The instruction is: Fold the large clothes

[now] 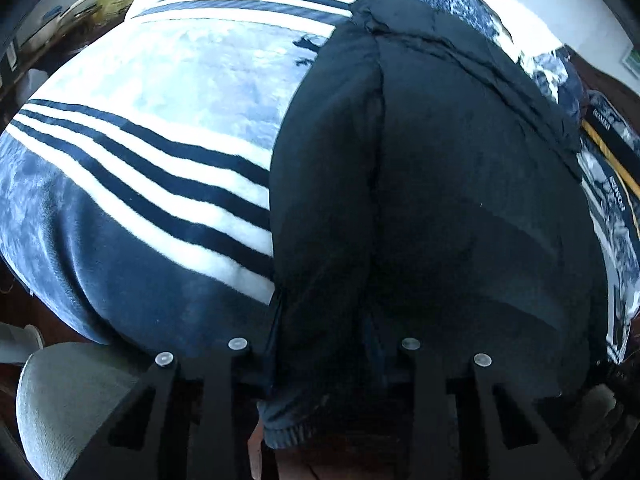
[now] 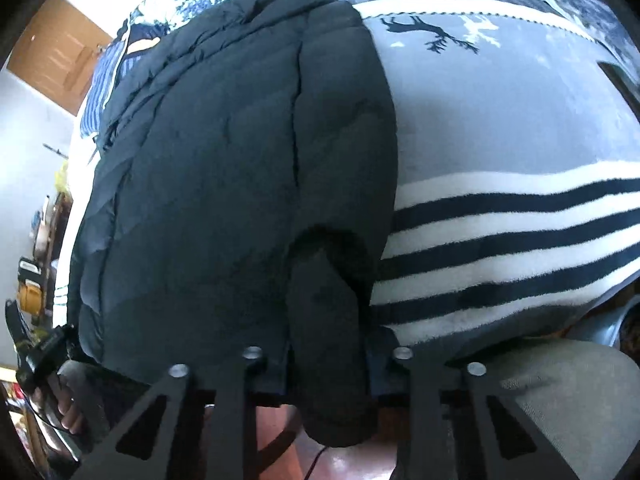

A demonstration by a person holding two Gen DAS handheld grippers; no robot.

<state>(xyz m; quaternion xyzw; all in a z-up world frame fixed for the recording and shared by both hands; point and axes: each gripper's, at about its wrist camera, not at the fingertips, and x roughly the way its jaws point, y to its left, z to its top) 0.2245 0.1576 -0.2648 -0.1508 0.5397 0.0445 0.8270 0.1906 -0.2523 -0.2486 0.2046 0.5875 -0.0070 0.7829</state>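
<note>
My left fingers (image 1: 324, 364) stand narrowed over the near hem of the black puffer jacket (image 1: 420, 168), with the hem's ribbed edge bunched between them. Whether the pads press the cloth, I cannot tell, because the tips are hidden under the fabric. My right fingers (image 2: 328, 372) are likewise drawn narrow, and a dark rounded fold of the jacket (image 2: 224, 160), a cuff or sleeve end, hangs between them over the bed's near edge. Here too I cannot tell whether it is pinched.

The jacket lies lengthwise on the bed, running away from me. Its long side edge is straight against the striped blanket (image 1: 140, 168), which spreads out flat and bare on that side. The blanket's pale field with a dark deer print (image 2: 432, 32) shows beyond in the right wrist view. The jacket's other side lies near a heap of patterned bedding (image 1: 600, 200).

Below the bed's edge, brown floor shows beneath both pairs of fingers. A grey padded seat (image 2: 560, 400) stands just beside the right fingers.
</note>
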